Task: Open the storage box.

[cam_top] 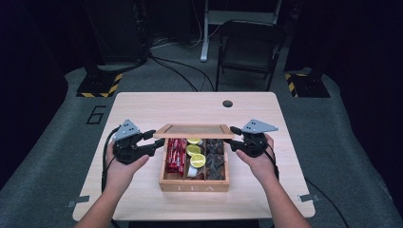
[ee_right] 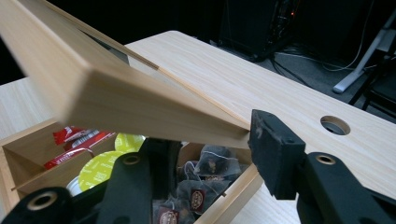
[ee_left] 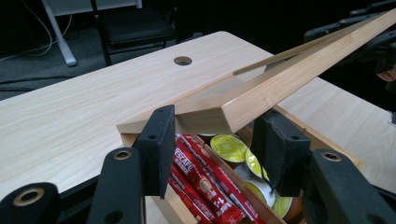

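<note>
A wooden tea box (cam_top: pixel 194 185) sits near the table's front edge. It holds red sachets (cam_top: pixel 176 154), lime-yellow capsules (cam_top: pixel 195 154) and dark tea bags (cam_top: pixel 216 159). Its lid (cam_top: pixel 194 130) is raised and tilted over the back of the box. My left gripper (cam_top: pixel 156 138) is at the lid's left corner. In the left gripper view the jaws straddle that corner (ee_left: pixel 224 116), which lies across the pad tops (ee_left: pixel 159 140). My right gripper (cam_top: pixel 234 137) is at the lid's right corner (ee_right: pixel 163 116). One pad (ee_right: pixel 273 149) stands beside that corner, and the other finger is under the lid.
The light wood table (cam_top: pixel 142 109) has a round cable hole (cam_top: pixel 227 103) at the back centre. A black folding chair (cam_top: pixel 249 47) stands behind the table on the grey floor. Cables trail from both grippers toward the front.
</note>
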The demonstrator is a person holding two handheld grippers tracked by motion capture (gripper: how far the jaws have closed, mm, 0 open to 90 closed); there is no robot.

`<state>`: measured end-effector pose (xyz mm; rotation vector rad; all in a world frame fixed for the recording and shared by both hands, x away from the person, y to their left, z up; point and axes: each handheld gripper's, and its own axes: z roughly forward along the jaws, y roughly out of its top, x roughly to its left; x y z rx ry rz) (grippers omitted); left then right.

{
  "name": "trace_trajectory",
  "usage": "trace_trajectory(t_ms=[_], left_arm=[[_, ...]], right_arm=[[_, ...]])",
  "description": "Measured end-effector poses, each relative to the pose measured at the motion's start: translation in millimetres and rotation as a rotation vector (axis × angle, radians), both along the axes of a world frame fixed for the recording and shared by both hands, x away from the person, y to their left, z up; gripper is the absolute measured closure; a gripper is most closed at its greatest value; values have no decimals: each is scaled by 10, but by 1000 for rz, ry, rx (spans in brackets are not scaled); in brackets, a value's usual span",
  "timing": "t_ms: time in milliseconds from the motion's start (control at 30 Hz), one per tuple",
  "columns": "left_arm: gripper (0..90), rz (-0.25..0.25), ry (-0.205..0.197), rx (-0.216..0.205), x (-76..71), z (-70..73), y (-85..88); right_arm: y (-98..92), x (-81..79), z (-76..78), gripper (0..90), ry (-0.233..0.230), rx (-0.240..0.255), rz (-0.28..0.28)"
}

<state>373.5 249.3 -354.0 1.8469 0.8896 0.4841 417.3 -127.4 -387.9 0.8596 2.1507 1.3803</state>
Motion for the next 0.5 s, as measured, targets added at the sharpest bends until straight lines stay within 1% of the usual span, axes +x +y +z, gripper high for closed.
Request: trace_trajectory(t_ms=[33,67,133,167,233,267,333,367,400,433,500], left_arm=[[497,0,0,0,0,0,0],[497,7,-3,-2,12,10,-7],[498,11,-2,-2,26,27,-13],[498,17,-3,-5,38,38,-18],[498,26,-7,-9,55,49,-25],[498,25,-6,-5,63,58,-25],[498,27,-10,-4,70,62,-27],[498,30,-10,0,79,68,-34],[498,30,-10,0,79,68,-34],[500,34,-13,-6,93,66,-38],[498,38,-15,-13,102,68,-37]], right_arm=[[0,0,0,533,0,0,0],[-3,17,-5,533,11,9,-4],[-24,78,-15,531,22,25,13],[-38,124,-18,525,36,27,24],[-41,166,-19,523,46,41,24],[-43,182,-15,523,54,41,24],[-35,197,-14,523,55,39,21],[-16,214,-10,523,55,24,13],[-16,214,-10,523,55,24,13],[3,224,-8,520,47,14,3],[7,235,-8,520,41,14,2]])
